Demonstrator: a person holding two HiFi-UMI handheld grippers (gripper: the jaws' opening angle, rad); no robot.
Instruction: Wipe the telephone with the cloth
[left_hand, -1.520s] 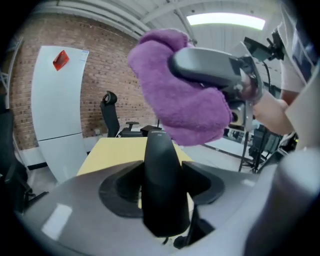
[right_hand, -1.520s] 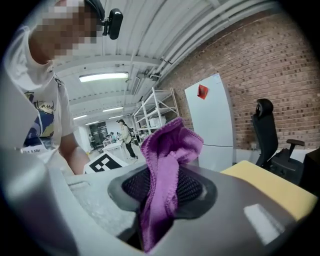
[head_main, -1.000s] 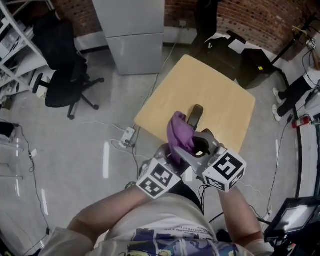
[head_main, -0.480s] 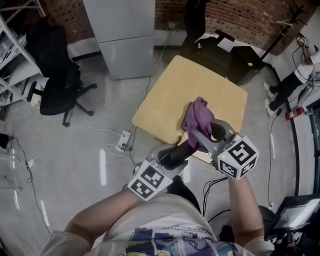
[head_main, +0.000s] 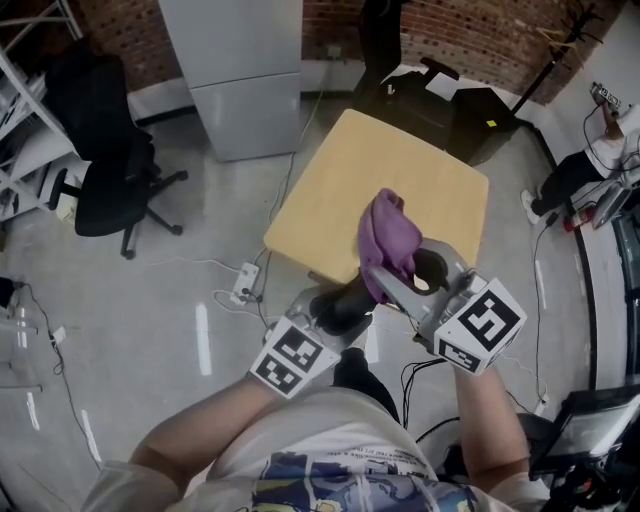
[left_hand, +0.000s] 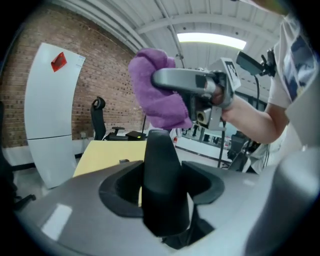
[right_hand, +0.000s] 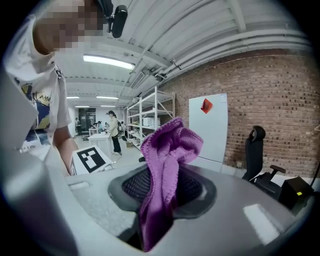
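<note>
1. A second ago the dark tip of the telephone handset (left_hand: 161, 175) showed beyond the cloth (head_main: 388, 235). Now the purple cloth covers that far end.
2. The left tongs (head_main: 338, 305) pinch the handset and hold it in the air over the near edge of the table (head_main: 330, 200).
3. The right tongs (head_main: 385, 280) are pressed on a fold of the cloth, with the loose bunch against the handset's top.
4. To wipe well, I judge the left grip should stay firm and steady. The cloth should be drawn along the handset's length, then around its sides.
5. Keep the cloth bunched so the metal never scrapes the plastic.
</note>
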